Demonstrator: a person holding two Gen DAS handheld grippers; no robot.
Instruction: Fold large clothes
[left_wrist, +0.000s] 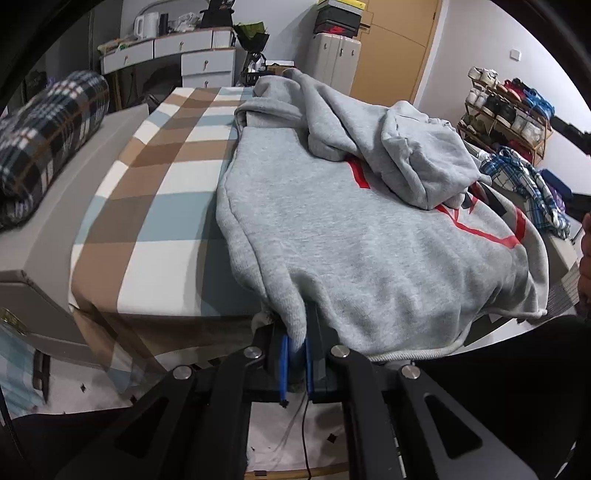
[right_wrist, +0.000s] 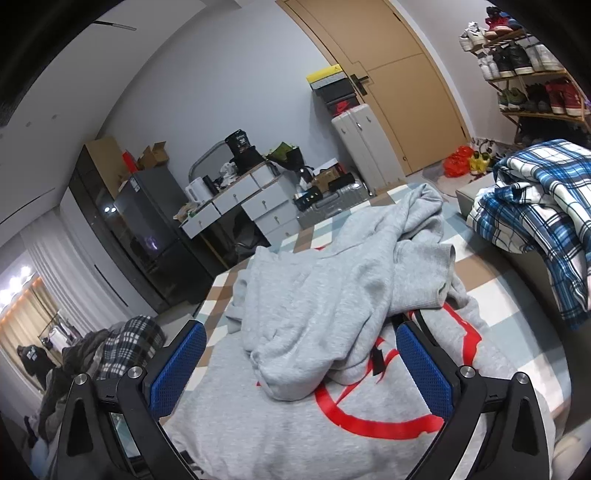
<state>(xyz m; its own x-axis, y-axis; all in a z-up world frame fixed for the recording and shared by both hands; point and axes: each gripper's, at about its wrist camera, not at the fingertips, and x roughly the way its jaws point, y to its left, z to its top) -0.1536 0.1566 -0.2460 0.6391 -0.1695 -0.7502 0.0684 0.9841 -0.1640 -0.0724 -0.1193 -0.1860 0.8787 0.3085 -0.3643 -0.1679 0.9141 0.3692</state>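
A grey hoodie (left_wrist: 354, 236) with a red print lies on the checked bed (left_wrist: 155, 177), its sleeves and hood bunched on top. My left gripper (left_wrist: 295, 343) is shut on the hoodie's near hem at the bed's front edge. In the right wrist view the hoodie (right_wrist: 325, 295) fills the middle. My right gripper (right_wrist: 301, 365) is open, its blue pads (right_wrist: 424, 369) standing wide apart above the hoodie's printed front, holding nothing.
A blue plaid shirt (right_wrist: 535, 221) lies on a grey bench at the right. A dark plaid blanket (left_wrist: 48, 140) lies at the left of the bed. A white desk (left_wrist: 177, 55), a suitcase (right_wrist: 365, 147) and a shoe rack (left_wrist: 506, 107) stand beyond.
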